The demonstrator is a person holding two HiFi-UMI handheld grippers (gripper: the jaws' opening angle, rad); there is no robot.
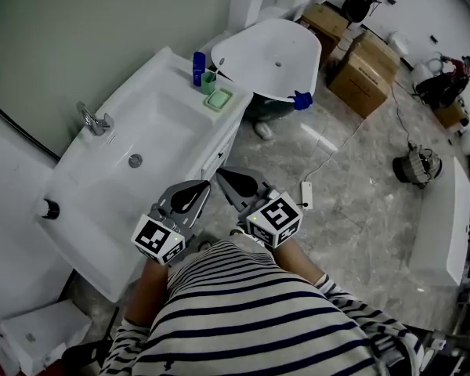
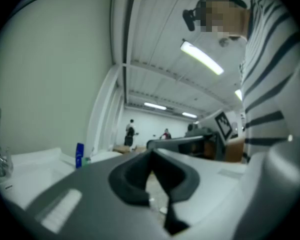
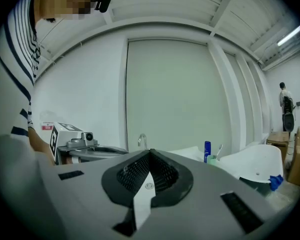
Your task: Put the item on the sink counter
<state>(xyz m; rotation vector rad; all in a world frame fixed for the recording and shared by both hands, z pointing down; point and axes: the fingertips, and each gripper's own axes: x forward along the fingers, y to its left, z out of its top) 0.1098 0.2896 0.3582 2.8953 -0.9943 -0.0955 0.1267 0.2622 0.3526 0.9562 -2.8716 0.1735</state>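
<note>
The white sink counter (image 1: 84, 240) fills the left of the head view, with a chrome faucet (image 1: 96, 121) at its back edge. A blue bottle (image 1: 198, 67), a green cup (image 1: 208, 81) and a green soap dish (image 1: 218, 99) stand at its far corner. A small blue item (image 1: 301, 100) hangs at the rim of the white bathtub (image 1: 270, 57). My left gripper (image 1: 204, 186) and right gripper (image 1: 222, 175) are held side by side close to my chest, beside the counter's front edge. Both are shut with nothing between the jaws (image 2: 151, 154) (image 3: 150, 154).
Cardboard boxes (image 1: 364, 73) sit past the tub. A white power adapter (image 1: 305, 194) with its cord lies on the marble floor. A black round object (image 1: 51, 208) rests at the counter's left end, and a white box (image 1: 39, 331) stands below it. People stand far off (image 2: 130, 132).
</note>
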